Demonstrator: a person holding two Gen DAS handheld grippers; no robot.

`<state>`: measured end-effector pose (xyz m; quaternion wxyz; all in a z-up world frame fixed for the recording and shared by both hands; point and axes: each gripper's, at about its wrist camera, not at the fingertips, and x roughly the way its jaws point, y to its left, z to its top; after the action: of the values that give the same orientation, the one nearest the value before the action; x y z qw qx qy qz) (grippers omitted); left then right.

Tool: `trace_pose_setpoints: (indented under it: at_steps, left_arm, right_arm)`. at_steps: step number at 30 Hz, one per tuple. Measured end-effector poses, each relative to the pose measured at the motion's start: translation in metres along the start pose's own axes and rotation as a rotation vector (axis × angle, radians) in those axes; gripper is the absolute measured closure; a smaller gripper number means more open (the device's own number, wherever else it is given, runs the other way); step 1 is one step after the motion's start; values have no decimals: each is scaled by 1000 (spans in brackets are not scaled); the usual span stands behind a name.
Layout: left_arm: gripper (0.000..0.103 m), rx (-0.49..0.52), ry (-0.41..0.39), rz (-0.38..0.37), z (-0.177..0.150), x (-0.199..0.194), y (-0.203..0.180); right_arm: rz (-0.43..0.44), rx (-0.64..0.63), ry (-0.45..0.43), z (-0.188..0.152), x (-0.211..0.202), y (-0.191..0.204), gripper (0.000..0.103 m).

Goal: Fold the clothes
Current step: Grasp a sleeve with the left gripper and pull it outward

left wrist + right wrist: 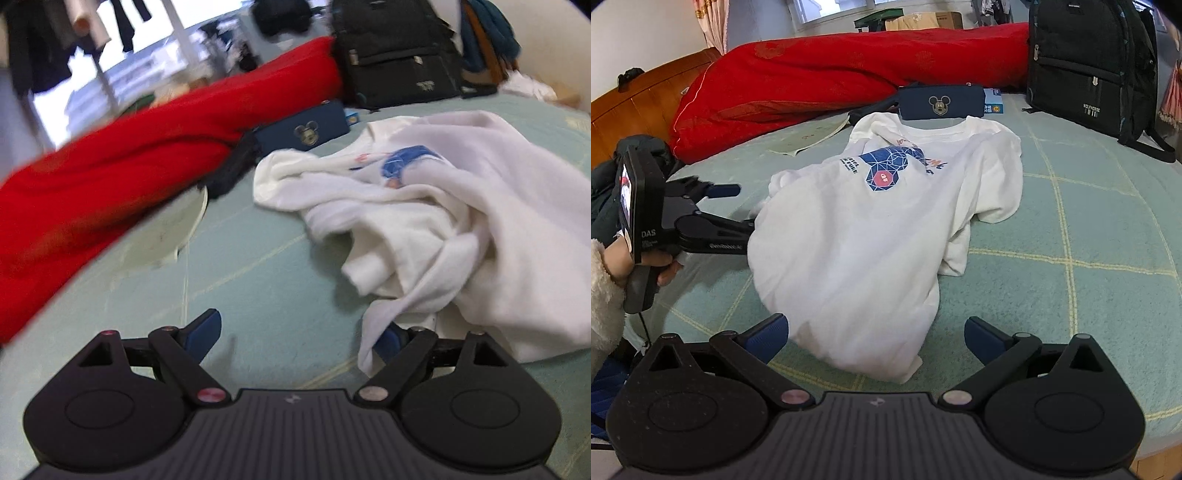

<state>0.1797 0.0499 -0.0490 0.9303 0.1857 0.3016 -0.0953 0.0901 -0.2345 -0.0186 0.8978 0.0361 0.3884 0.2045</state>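
A white T-shirt [882,229] with a blue and red print lies crumpled on the green checked bed cover [1089,258]. It also shows in the left wrist view [461,221]. My left gripper [299,338] is open at the shirt's left edge, its right finger under a fold of cloth. It also shows in the right wrist view [733,206], held by a hand. My right gripper [875,338] is open at the shirt's near hem, with cloth between its fingers.
A red quilt [831,70] lies along the far side. A navy Mickey pouch [938,101] sits above the shirt's collar. A black backpack [1089,62] stands at the far right. A paper sheet [809,138] lies left of the shirt.
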Motion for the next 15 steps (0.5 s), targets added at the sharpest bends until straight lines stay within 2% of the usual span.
trace_pose_setpoints:
  at_steps: [2, 6, 8, 11, 12, 13, 15]
  left_arm:
    - [20, 1, -14, -30, -1, -2, -2]
    - [20, 82, -47, -82, 0, 0, -19]
    - [20, 65, -48, -36, 4, 5, -18]
    - [25, -55, -44, 5, 8, 8, 4]
    - [33, -100, -46, -2, 8, 7, 12]
    - [45, -129, -47, 4, 7, 6, 19]
    - [56, -141, -37, 39, 6, 5, 29]
  right_arm:
    - [11, 4, 1, 1, 2, 1, 0]
    - [23, -5, 6, 4, 6, 6, 0]
    - [18, -11, 9, 5, 7, 8, 0]
    - [13, -16, 7, 5, 5, 9, 0]
    - [12, -15, 5, 5, 4, 9, 0]
    - [11, -15, 3, 6, 3, 9, 0]
    - [9, -11, 0, 6, 3, 8, 0]
